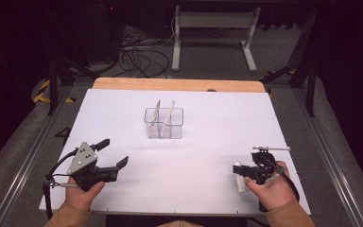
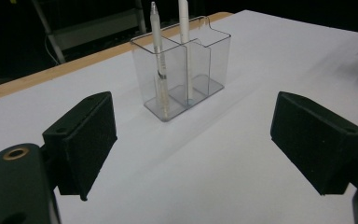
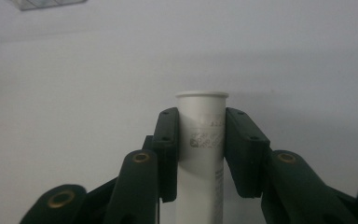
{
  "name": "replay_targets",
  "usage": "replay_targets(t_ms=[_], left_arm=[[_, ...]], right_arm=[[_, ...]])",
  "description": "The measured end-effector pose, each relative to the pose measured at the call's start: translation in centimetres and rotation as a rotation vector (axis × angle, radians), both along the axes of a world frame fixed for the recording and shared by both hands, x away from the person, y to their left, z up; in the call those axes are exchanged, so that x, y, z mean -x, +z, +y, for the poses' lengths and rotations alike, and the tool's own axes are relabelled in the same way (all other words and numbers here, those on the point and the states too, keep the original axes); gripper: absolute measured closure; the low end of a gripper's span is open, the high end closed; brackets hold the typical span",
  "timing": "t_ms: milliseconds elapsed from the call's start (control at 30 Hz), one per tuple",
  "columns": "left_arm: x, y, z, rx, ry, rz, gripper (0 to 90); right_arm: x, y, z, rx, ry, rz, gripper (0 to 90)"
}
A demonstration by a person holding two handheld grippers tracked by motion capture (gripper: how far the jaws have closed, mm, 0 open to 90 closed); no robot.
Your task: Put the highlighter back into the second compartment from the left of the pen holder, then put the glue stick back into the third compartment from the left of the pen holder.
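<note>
Right gripper (image 3: 200,154), near the table's right front corner, clamps a white cylindrical tube (image 3: 200,140) for carrying; left gripper (image 2: 193,144) waits wide open (empty), facing the clear two-compartment plastic holder (image 2: 182,70).

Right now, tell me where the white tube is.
The white tube is clamped in the right tool, low on the table's right side in the high view, nearer the person than the clear pen holder.
</note>
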State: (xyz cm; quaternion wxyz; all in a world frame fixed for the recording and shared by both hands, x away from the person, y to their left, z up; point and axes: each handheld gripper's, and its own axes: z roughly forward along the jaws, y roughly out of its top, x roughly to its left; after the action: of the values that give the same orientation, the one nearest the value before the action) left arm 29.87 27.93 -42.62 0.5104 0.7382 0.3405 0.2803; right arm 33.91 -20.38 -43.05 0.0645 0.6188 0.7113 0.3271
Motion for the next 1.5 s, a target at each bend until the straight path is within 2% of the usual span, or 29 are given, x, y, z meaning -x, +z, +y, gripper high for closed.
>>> replay_targets(t_ms=[167, 467, 767, 1200, 1433, 1500], left_arm=[[0.0, 0.0, 0.0, 0.002, 0.002, -0.001, 14.9], [0.0, 0.0, 0.1, 0.002, 0.004, -0.003, 14.9], [0.1, 0.0, 0.1, 0.004, 0.007, -0.006, 15.0], [0.1, 0.1, 0.4, 0.026, -0.002, -0.010, 14.8], [0.2, 0.1, 0.5, 0.036, -0.012, -0.011, 14.0], [0.2, 0.1, 0.4, 0.026, -0.008, -0.009, 13.8]], right_arm=[[0.2, 0.9, -0.2, -0.026, 0.026, -0.063, 67.4], [0.2, 2.2, -0.5, -0.045, 0.089, -0.209, 67.4], [0.2, 3.0, -0.5, -0.080, 0.139, -0.308, 67.4], [0.0, 4.0, -0.4, -0.114, 0.177, -0.416, 67.4], [-0.3, 4.4, -0.1, -0.134, 0.194, -0.448, 67.4], [-0.4, 4.5, 0.1, -0.139, 0.202, -0.457, 67.4]])
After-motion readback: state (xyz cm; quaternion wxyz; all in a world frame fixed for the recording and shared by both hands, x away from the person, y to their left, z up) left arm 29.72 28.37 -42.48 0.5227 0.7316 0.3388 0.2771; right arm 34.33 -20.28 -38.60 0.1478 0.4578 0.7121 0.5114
